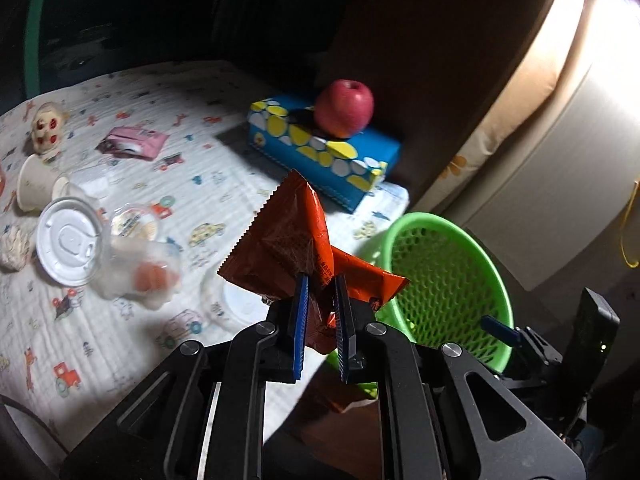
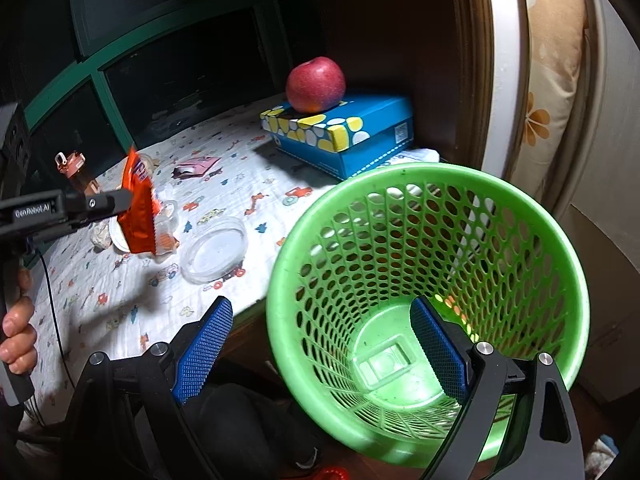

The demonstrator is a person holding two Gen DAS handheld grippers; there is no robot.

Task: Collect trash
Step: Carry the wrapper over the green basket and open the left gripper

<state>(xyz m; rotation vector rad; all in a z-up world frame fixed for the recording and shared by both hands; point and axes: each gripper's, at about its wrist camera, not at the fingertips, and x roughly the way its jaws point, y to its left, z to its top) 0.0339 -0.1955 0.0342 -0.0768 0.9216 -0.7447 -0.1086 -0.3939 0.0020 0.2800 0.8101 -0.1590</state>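
Note:
My left gripper (image 1: pixel 321 292) is shut on an orange snack wrapper (image 1: pixel 288 240) and holds it in the air above the table's near edge, left of the green mesh basket (image 1: pixel 448 280). The wrapper also shows in the right wrist view (image 2: pixel 140 208). My right gripper (image 2: pixel 320 316) is wide apart around the basket's near rim (image 2: pixel 280 280), one finger (image 2: pixel 436 344) inside the basket and one finger (image 2: pixel 204 344) outside; the basket is tilted toward me and looks empty. Clear plastic cups with a white lid (image 1: pixel 68 240), a clear lid (image 2: pixel 214 254) and a pink packet (image 1: pixel 134 142) lie on the printed tablecloth.
A red apple (image 1: pixel 345 108) sits on a blue tissue box (image 1: pixel 320 152) at the table's far right. Paper cups (image 1: pixel 34 184) and a small toy (image 1: pixel 48 126) lie at the far left. A dark wall and a cushion (image 2: pixel 548 92) stand to the right.

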